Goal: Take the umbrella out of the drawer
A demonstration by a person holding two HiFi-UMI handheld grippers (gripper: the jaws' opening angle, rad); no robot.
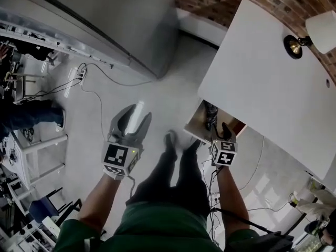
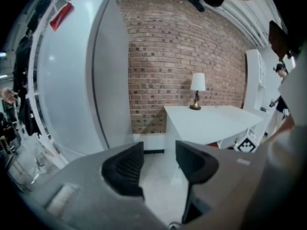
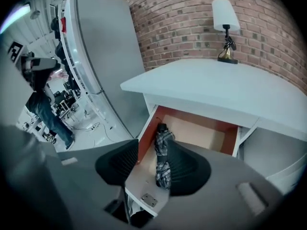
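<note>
The drawer (image 3: 201, 133) under the white table (image 3: 216, 80) stands pulled out. A folded dark plaid umbrella (image 3: 162, 159) lies along the drawer's left side, handle end toward the back. My right gripper (image 3: 153, 169) hangs just above the drawer's front end, open, with the umbrella showing between its pads and no pad pressing on it. The head view shows this gripper (image 1: 221, 132) over the open drawer (image 1: 197, 121), with the umbrella (image 1: 211, 113) just ahead of it. My left gripper (image 1: 132, 121) is held over the floor to the left, open and empty (image 2: 158, 169).
A lamp (image 1: 314, 35) stands on the table (image 1: 273, 83) near the brick wall. A large grey cabinet (image 1: 105, 14) rises at the back left. Cables (image 1: 94, 83) trail over the floor. My own legs (image 1: 178, 167) stand between the grippers. Another person (image 1: 26, 114) is at the left.
</note>
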